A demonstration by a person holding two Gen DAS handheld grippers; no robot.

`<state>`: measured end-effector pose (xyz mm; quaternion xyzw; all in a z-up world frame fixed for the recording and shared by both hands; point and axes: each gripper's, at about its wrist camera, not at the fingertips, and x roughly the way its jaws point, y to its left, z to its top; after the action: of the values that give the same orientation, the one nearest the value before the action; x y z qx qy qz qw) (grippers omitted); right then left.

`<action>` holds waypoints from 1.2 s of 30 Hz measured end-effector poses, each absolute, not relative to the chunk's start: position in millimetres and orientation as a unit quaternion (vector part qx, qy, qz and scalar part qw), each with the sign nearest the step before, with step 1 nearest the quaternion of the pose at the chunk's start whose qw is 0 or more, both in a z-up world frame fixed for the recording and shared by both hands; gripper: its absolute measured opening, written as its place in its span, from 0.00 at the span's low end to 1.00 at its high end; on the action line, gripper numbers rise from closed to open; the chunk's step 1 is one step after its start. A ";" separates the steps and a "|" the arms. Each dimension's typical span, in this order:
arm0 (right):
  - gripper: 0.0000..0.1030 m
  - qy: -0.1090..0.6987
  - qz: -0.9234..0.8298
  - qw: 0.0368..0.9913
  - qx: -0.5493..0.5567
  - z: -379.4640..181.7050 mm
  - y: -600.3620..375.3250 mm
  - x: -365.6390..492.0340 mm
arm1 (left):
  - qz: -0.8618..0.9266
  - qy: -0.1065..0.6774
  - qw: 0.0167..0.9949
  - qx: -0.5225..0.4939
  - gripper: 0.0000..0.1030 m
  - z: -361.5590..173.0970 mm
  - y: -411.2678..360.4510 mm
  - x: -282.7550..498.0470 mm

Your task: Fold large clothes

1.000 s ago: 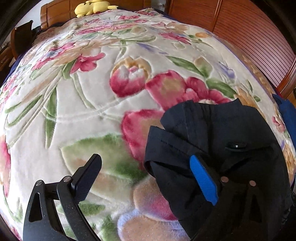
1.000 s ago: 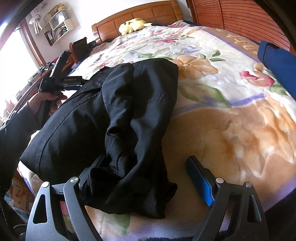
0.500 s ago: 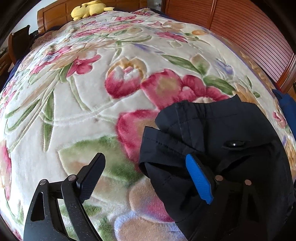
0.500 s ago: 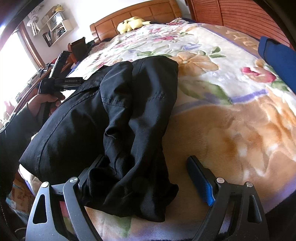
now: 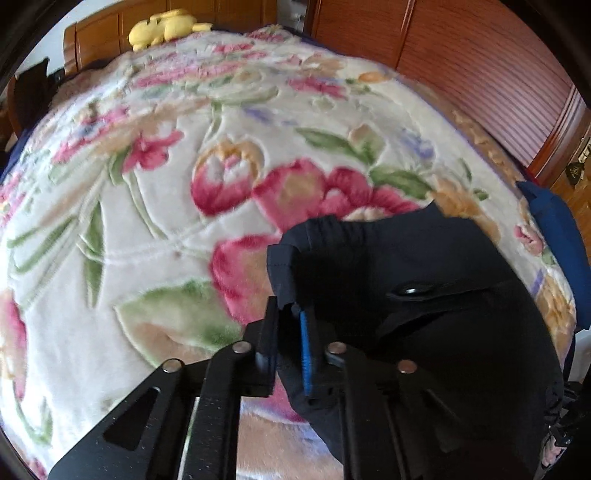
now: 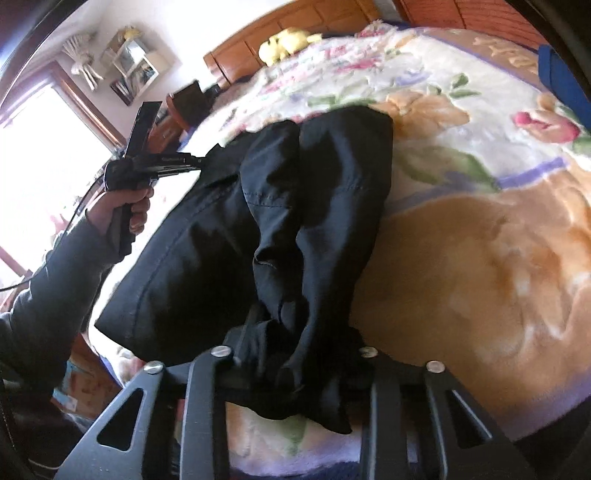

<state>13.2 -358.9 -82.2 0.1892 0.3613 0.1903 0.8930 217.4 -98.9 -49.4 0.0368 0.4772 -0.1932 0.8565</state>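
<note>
Left gripper (image 5: 290,332) pinched tight on an edge fold of the black garment (image 5: 424,288), black cloth caught between the two fingers. Right gripper (image 6: 295,354) closed on a bunched end of the same garment (image 6: 288,206); fingertips buried in cloth. Garment lies crumpled across the floral blanket (image 5: 155,206) on the bed, near its foot edge. Yellow plush toy (image 5: 166,31) by the wooden headboard (image 6: 325,18). Blue cloth (image 5: 557,236) at the bed's right edge.
</note>
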 end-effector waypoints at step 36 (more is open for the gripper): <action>0.21 0.245 -0.177 0.949 0.089 100.9 -697.3 -124.2 | -0.423 0.337 0.831 0.133 0.09 118.4 -509.3 163.4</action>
<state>-124.2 -697.3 100.9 0.0888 0.2454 -0.1771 0.9490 163.4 -509.3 118.4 0.1328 0.3370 -0.4229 0.8306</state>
